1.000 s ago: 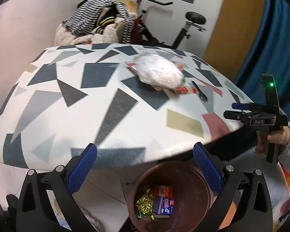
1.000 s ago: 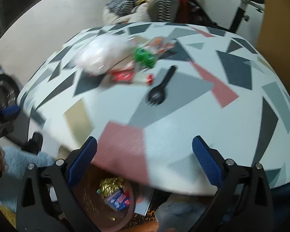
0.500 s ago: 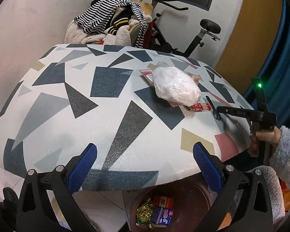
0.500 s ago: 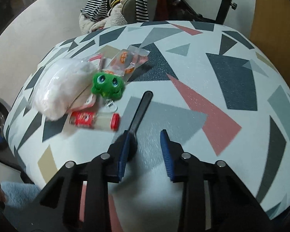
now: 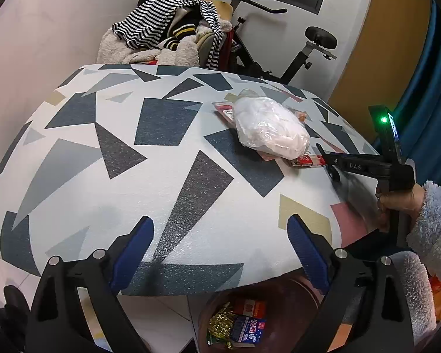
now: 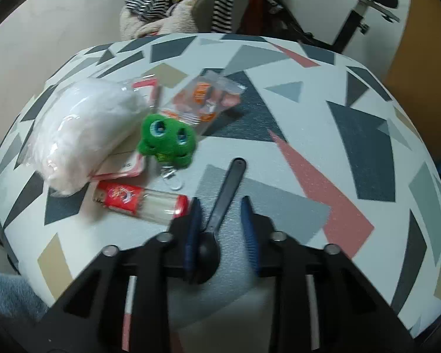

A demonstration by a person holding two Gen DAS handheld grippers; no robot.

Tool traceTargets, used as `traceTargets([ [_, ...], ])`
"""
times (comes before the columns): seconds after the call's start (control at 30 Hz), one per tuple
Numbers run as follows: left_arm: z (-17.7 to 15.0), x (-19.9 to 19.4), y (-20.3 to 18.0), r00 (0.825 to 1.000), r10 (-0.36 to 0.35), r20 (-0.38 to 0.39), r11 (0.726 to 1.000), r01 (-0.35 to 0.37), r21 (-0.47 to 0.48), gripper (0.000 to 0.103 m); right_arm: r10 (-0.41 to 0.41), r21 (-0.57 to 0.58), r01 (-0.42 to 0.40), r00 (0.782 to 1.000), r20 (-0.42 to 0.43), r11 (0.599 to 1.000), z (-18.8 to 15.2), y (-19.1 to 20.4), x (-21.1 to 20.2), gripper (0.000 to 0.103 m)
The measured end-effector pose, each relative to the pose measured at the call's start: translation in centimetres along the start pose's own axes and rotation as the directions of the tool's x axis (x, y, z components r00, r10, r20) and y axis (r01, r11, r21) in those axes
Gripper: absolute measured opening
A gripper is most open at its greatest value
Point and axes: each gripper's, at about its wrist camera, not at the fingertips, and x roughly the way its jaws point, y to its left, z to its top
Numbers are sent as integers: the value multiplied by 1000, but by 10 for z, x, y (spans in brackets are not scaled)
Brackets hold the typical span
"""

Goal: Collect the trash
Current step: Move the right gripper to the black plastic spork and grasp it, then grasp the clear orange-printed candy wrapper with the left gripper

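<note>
Two tongs: right tongs (image 6: 220, 223) half-open astride the black plastic fork (image 6: 225, 194), squeeze next; left tongs (image 5: 220, 253) wide, empty

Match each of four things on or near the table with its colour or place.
Things:
1. fork
2. frog toy
3. plastic bag
4. bin

Descriptions:
A. green, with big blue eyes
B. on the floor under the table edge, wrappers inside
C. black, lying between the jaws of the right gripper
D. white, at the left of the pile

Pairs: 1-C, 2-A, 3-D, 4-B
</note>
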Motion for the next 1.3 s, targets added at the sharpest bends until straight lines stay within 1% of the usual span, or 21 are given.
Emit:
traceTargets([
  [0.03, 1, 0, 0, 1000, -5, -1, 1000, 5, 0, 85, 3, -2, -3, 1000, -2, 1000, 0, 0, 0, 15],
  [0.07, 1, 0, -1, 1000, -9, -3, 1000, 9, 0, 83, 6, -6, -6, 1000, -4, 1000, 0, 1, 0, 13],
  [0.1, 2, 0, -1, 1000, -16, -5, 1000, 16, 1, 81, 4, -7, -4, 1000, -5, 1000, -1, 2, -1, 13],
  [0.17, 3, 1, -3, 1000, -27, -10, 1000, 27, 7, 73, 21, 8, -21, 1000, -4, 1000, -2, 0, -3, 13],
  [0.2, 5, 2, -4, 999, -29, -17, 999, 30, 14, 71, 35, 21, -35, 999, 4, 999, -4, -2, -6, 13],
  [0.37, 16, 5, -11, 998, -57, -24, 998, 57, 20, 64, 48, 24, -49, 997, 53, 999, -8, -5, -23, 13],
  [0.47, 32, 9, -20, 997, -81, -19, 996, 82, 40, 60, 60, 9, -61, 995, 75, 998, -8, -8, -34, 13],
  [0.67, 79, 32, -55, 992, -121, -40, 984, 125, 125, 56, 70, 2, -71, 993, 90, 997, -9, -20, -46, 13],
  [0.8, 113, 58, -89, 986, -155, -57, 965, 164, 205, 56, 83, 16, -85, 991, 102, 996, -11, -31, -53, 13],
  [0.83, 123, 69, -100, 984, -161, -76, 958, 174, 227, 56, 84, 17, -86, 991, 102, 996, -12, -34, -54, 13],
  [0.97, 148, 111, -128, 975, -166, -149, 944, 201, 263, 55, 81, 16, -83, 991, 106, 996, -15, -43, -57, 13],
  [1.03, 160, 135, -140, 969, -158, -191, 944, 205, 258, 52, 80, 22, -83, 991, 106, 996, -17, -48, -57, 13],
  [1.13, 171, 169, -152, 958, -133, -256, 951, 196, 241, 51, 83, 44, -88, 991, 103, 995, -20, -58, -55, 13],
  [1.3, 180, 211, -161, 945, -66, -321, 964, 144, 226, 51, 89, 73, -96, 991, 99, 993, -25, -71, -51, 13],
])
